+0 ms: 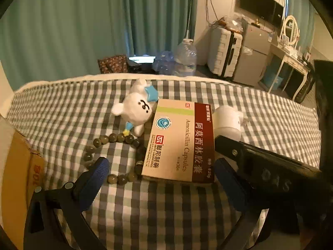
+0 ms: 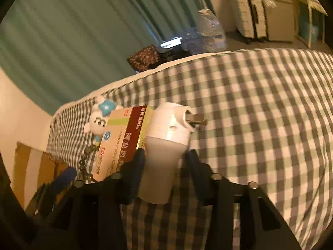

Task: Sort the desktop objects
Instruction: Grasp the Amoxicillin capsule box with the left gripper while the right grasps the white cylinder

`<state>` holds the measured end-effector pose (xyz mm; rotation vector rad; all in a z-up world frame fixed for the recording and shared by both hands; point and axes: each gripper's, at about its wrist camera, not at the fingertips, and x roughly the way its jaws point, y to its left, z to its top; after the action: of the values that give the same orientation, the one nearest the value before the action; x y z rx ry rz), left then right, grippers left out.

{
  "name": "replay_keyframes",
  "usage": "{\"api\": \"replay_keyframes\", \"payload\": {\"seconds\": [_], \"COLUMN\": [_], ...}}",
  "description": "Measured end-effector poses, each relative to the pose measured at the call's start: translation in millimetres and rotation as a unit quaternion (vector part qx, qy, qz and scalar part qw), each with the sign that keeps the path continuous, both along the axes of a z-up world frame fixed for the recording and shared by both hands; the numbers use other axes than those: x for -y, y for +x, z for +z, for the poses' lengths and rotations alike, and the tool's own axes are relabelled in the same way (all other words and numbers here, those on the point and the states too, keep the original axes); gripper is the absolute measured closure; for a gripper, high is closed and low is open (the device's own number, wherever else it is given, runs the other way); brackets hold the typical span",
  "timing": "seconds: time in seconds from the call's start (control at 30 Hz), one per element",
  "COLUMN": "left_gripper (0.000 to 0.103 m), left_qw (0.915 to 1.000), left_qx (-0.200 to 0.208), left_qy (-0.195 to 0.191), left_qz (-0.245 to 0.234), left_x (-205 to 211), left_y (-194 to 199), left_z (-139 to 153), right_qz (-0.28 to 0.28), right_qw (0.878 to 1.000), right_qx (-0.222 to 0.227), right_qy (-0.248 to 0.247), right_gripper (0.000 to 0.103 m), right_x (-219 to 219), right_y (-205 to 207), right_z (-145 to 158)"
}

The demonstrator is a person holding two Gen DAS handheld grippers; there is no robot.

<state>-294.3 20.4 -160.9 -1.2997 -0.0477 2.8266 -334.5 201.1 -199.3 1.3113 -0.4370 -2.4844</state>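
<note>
Straddling the white bottle (image 2: 164, 152), the right tool (image 2: 164, 164) has fingers at both flanks, though a firm clench can't be confirmed. The bottle lies on the checked bed (image 2: 260, 114), long axis pointing away, touching the medicine box (image 2: 122, 143).

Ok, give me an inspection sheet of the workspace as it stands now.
Surface: checked cloth, no bare spot near the things.
Job's things: medicine box lying on the bead bracelet; plush toy against the box's far corner; white dispenser on its side beside the box.
Clutter: cardboard box at the left edge.
Grippers: left tongs open, straddling the box's near end; right tongs either side of the dispenser, contact unclear in the blur.
Cables: wires hanging on the far wall.
Surroundings: green curtain, suitcase, water jug, wall screen.
</note>
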Motion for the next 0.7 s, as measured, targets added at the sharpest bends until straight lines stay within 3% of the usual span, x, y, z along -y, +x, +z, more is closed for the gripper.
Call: {"api": "replay_keyframes", "payload": {"seconds": [0.1,0.2,0.3,0.33,0.43,0.47,0.57,0.7], "left_gripper": [0.000,0.000,0.000,0.012,0.017,0.028,0.027,0.027], "left_qw": [0.9999,0.9995,0.9982,0.9979,0.9984,0.9983,0.9977,0.9989], "left_qx": [0.009,0.006,0.026,0.041,0.050,0.047,0.044,0.045], "left_qy": [0.003,-0.031,-0.054,-0.049,-0.025,-0.033,-0.050,-0.011], "left_qz": [-0.005,-0.003,0.005,0.006,0.008,0.000,-0.008,-0.003], "left_x": [-5,-19,-28,-28,-26,-28,-31,-24], "left_y": [-9,-17,-36,-41,-41,-38,-21,9], "left_z": [-3,-3,-13,-18,-21,-19,-6,15], "right_qz": [-0.020,-0.048,-0.067,-0.070,-0.071,-0.070,-0.066,-0.059], "right_qw": [0.999,0.995,0.994,0.994,0.994,0.994,0.994,0.995], "right_qx": [-0.017,-0.028,-0.017,-0.014,-0.004,0.000,0.002,0.008], "right_qy": [0.039,0.085,0.087,0.085,0.080,0.083,0.088,0.078], "right_gripper": [0.071,0.071,0.071,0.071,0.071,0.071,0.071,0.072], "right_x": [-15,-40,-62,-66,-69,-67,-64,-58], "right_y": [15,35,48,53,60,60,65,88], "right_z": [11,24,26,25,21,19,19,30]}}
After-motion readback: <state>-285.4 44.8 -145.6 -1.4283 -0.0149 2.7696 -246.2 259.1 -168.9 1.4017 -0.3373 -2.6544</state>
